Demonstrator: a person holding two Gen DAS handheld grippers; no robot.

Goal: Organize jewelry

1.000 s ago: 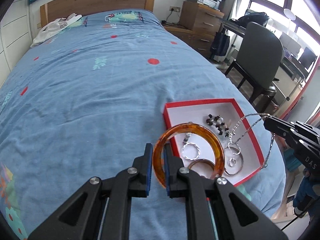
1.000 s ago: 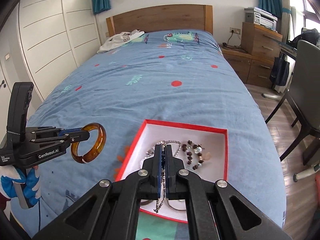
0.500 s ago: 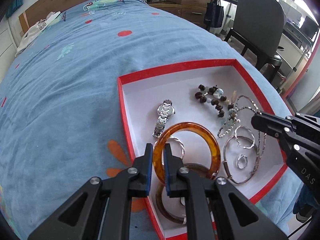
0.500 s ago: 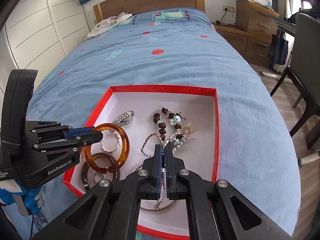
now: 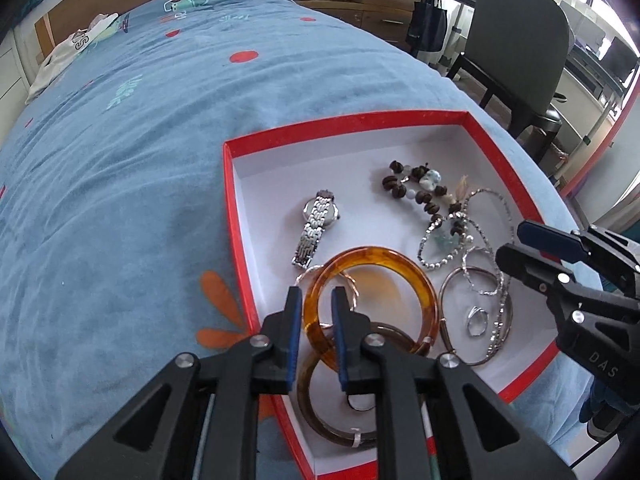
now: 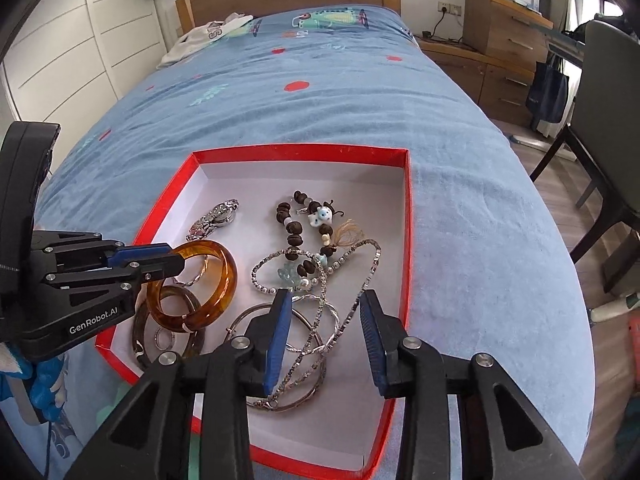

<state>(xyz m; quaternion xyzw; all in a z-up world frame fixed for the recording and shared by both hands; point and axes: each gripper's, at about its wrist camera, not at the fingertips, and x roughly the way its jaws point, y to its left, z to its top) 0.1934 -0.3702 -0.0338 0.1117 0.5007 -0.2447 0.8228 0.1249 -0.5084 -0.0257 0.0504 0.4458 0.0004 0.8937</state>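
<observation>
The amber bangle (image 5: 372, 280) lies in the red box (image 5: 234, 216) on the blue bedspread (image 5: 120, 160), its rim between the left gripper (image 5: 316, 300)'s opening jaws, which no longer pinch it. Rightward, the silver chain (image 6: 344, 280) lies loose in the box between the right gripper (image 6: 324, 304)'s wider, opening jaws.

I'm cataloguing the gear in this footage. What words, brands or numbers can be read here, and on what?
"GenRobot.AI": on the side of the left gripper.
"DAS": on the body of the right gripper; the word runs on out of view.
Large letters on the white garment by the headboard: too small to read.
</observation>
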